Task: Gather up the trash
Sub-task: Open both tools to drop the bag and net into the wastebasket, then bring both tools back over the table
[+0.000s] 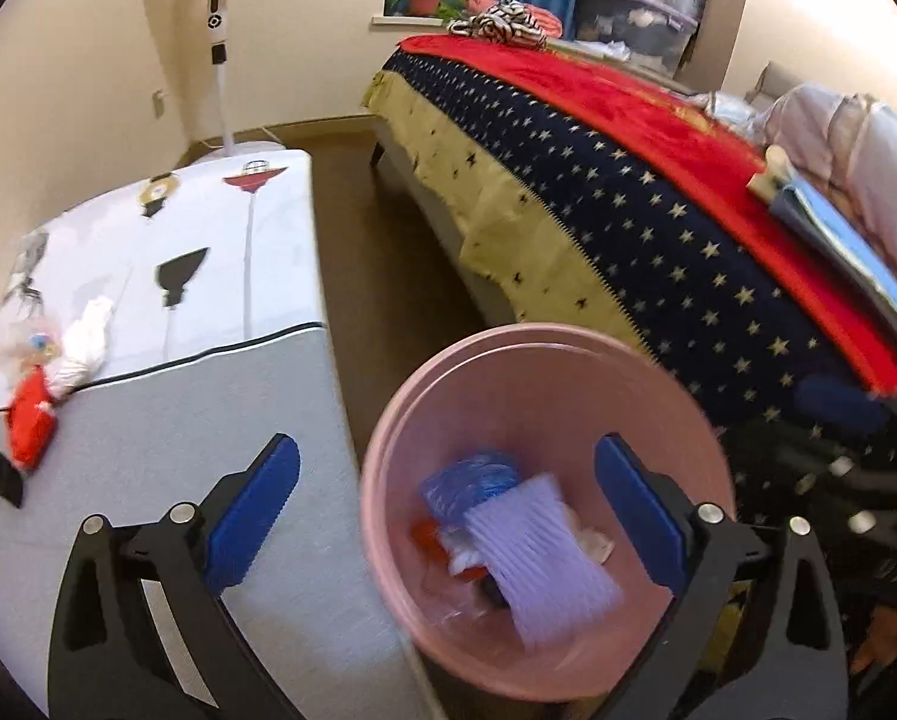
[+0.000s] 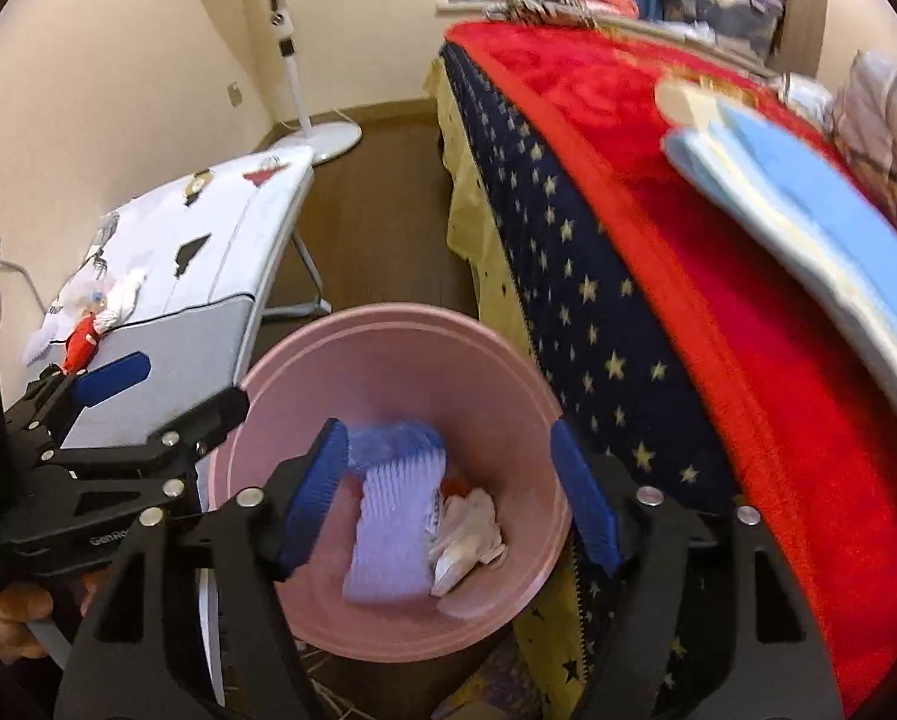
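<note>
hovering over pink bin [image 1: 388, 420], left gripper [image 1: 448, 510] open, empty

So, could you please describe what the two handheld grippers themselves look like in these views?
Both are alike: the left gripper and the right gripper have matte black angular frames with cut-out slots, round silver pivot bolts, and jaws faced with ribbed blue pads. In the right wrist view, the left gripper's body carries small white lettering, too blurred to read fully. No cables or sleeves are visible.

Right tongs [image 2: 448, 498] open above pink bin [image 2: 388, 348], white foam sleeve [image 2: 397, 528] inside
</note>
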